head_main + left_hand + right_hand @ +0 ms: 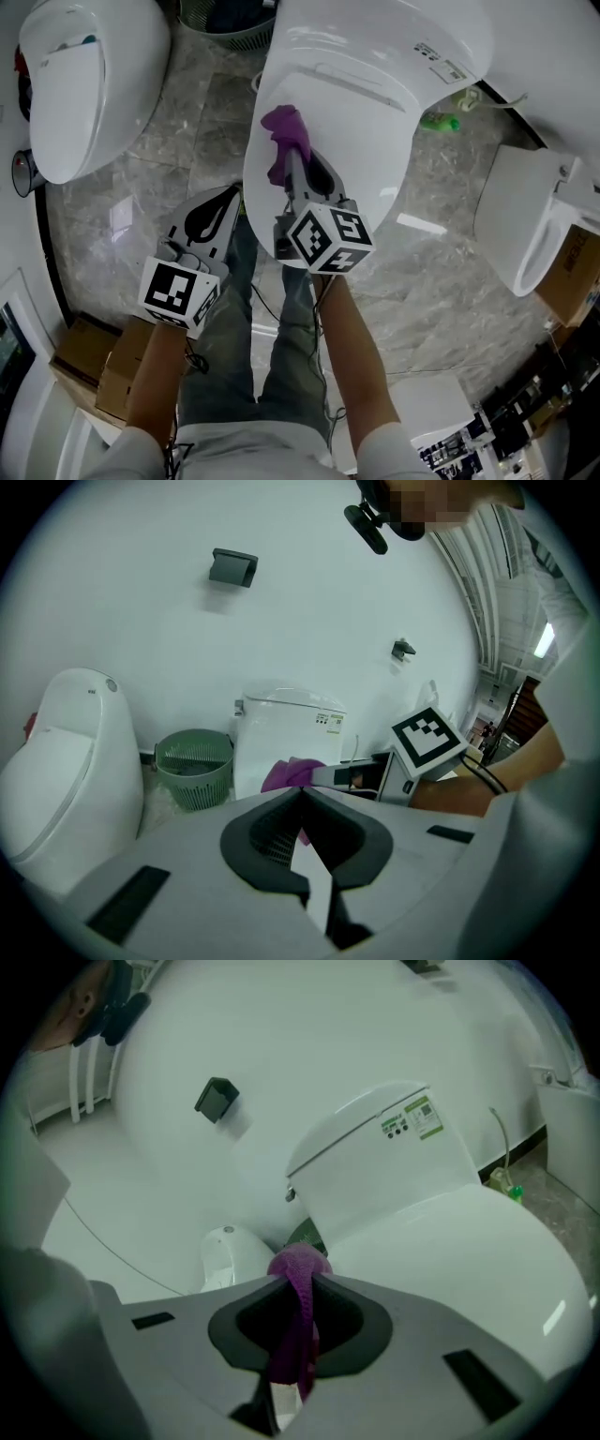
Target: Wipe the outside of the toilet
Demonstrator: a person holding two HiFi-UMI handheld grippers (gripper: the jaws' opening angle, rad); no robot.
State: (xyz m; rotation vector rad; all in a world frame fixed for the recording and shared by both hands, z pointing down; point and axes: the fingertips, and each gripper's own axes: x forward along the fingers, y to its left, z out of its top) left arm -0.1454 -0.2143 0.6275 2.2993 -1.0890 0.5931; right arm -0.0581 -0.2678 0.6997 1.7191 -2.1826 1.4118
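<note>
Right tool is clenched on a purple cloth, which runs down between the two closed jaws and bunches into a rounded wad at their tips. From the head view this tool reaches forward over the toilet, its marker cube nearest the person, and the cloth sits over the left part of the closed lid, close to the lid's left edge. Whether the wad presses on the lid or hangs just above it cannot be told. The tank stands behind the lid against the white wall and carries a small printed label.

Left tool has its jaws brought together with nothing between them. It is held low at the toilet's left side, above the marble floor and apart from the bowl, pointing toward the tank.

A second toilet stands well to the left, and a green basket sits by the wall between the two toilets. A green bottle lies on the floor just right of the tank. Cardboard boxes rest beside the person's left arm
</note>
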